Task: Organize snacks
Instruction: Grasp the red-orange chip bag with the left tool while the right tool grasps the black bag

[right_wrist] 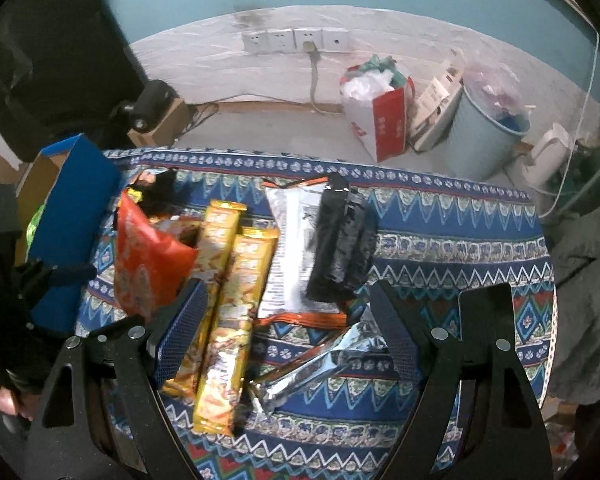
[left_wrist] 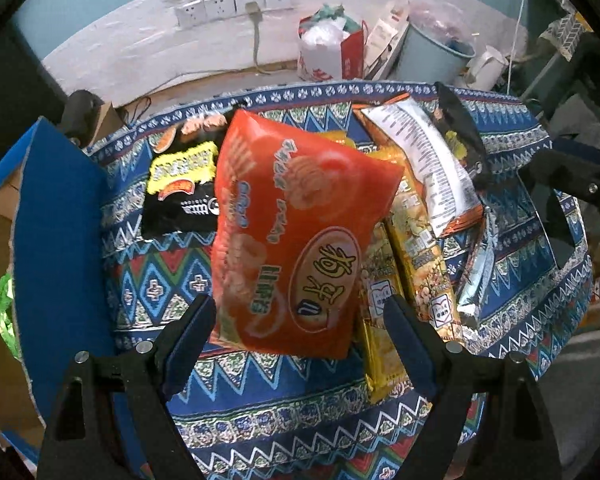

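A large orange snack bag [left_wrist: 296, 236] lies on the patterned cloth [left_wrist: 160, 280], leaning over two yellow snack packs [left_wrist: 412, 248]. My left gripper [left_wrist: 300, 324] is open, its jaws on either side of the bag's near end, not touching it. A black-and-yellow bag [left_wrist: 180, 196] lies behind to the left. In the right wrist view my right gripper [right_wrist: 288, 320] is open above the yellow packs [right_wrist: 236, 280] and a silver pack [right_wrist: 324, 364]. The orange bag [right_wrist: 148, 256], a white-and-orange bag [right_wrist: 292, 240] and a black pack [right_wrist: 340, 240] lie beyond.
A blue cardboard box [left_wrist: 56, 232] stands open at the table's left edge; it also shows in the right wrist view [right_wrist: 72, 216]. Behind the table are a blue bin [right_wrist: 484, 136], a red-and-white bag [right_wrist: 380, 120], a white kettle [right_wrist: 548, 156] and wall sockets [right_wrist: 296, 40].
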`<state>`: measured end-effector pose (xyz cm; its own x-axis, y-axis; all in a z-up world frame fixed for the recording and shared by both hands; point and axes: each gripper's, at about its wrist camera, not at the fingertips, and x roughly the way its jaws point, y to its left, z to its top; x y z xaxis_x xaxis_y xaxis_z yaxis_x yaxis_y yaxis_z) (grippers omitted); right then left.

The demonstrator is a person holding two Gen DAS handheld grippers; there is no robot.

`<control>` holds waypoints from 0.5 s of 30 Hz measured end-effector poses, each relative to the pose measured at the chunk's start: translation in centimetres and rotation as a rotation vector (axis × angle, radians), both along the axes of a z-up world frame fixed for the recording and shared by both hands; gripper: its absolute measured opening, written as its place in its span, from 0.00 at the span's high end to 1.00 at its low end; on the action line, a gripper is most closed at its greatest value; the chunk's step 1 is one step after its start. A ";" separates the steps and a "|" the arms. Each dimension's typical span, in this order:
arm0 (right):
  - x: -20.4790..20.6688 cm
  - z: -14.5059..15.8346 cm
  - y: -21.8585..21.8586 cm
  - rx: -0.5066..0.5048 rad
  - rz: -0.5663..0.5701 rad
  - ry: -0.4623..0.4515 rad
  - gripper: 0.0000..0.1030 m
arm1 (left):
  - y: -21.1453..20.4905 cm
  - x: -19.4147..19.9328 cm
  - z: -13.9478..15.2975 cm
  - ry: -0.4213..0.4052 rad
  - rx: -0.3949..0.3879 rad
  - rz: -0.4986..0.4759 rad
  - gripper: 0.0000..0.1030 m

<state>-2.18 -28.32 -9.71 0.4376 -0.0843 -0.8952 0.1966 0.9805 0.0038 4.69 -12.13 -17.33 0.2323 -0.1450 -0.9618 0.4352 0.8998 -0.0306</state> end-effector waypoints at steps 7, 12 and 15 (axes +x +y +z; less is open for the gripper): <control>0.3 -1.0 -1.4 0.016 -0.017 0.014 0.20 | 0.0 1.6 -2.2 0.050 0.029 0.057 0.15; 0.8 -1.5 -2.8 0.034 -0.045 0.018 0.20 | 0.0 2.6 -3.0 0.056 0.038 0.078 0.14; 1.3 -2.0 -4.0 0.045 -0.073 0.022 0.20 | -0.3 2.9 -3.3 0.054 0.043 0.068 0.13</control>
<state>-0.87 -32.28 -11.73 0.4122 -0.0748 -0.9080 0.2680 0.9625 0.0424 7.54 -12.41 -20.62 0.1874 -0.0885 -0.9783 0.3715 0.9283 -0.0128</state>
